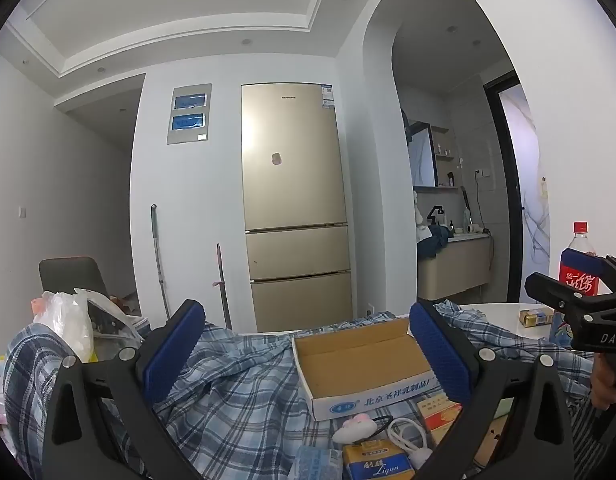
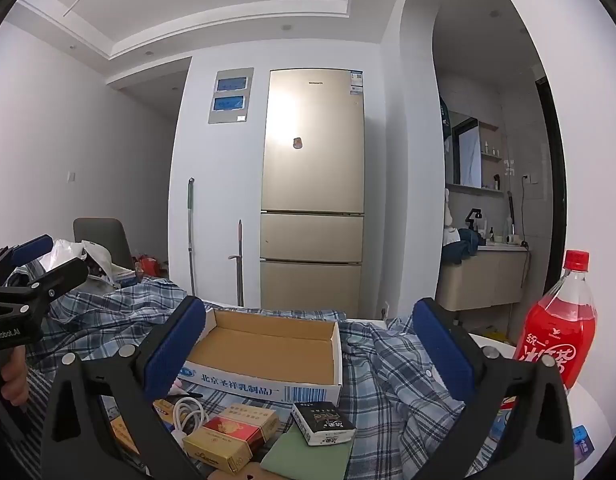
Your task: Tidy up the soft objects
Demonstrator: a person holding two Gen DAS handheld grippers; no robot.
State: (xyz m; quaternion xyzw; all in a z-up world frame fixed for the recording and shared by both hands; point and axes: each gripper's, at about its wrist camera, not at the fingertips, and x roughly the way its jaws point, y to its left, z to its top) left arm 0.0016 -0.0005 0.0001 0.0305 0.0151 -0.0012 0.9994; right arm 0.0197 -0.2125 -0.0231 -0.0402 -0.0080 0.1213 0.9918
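- Left wrist view; your left gripper (image 1: 304, 350) points level with its jaws spread wide and nothing between the pads; the plaid shirt (image 1: 244, 392) lies rumpled on the table directly below and ahead of it, running left to right across the whole view; its bulk sits low and left of centre, so this hand looks the nearer one to that heap.
- Same view; the open cardboard box (image 1: 360, 364) rests on the shirt, just ahead and to the right, its long side running left to right; blue Chinese print along its front wall, ending in characters for dairy products; a yellow pack (image 1: 374, 462) below reads "Liqun"; your right gripper (image 1: 564, 280) shows at the right edge, marked "DAS", also unclenched and empty.
- Right wrist view; your right gripper (image 2: 308, 346) is level, jaws fully parted, holding nothing; the shirt (image 2: 392, 384) spreads beneath and to both sides, a buttoned edge lying just inside the right finger; the box (image 2: 268, 356) sits ahead, left of centre, on the cloth.
- Same view; red drink bottle (image 2: 556, 332) at right with white Chinese lettering, well clear of the shirt's heap; the left gripper (image 2: 32, 260) at left bears "GenRobot.AI"; cigarette packs (image 2: 232, 436) in the foreground, print too small to read.
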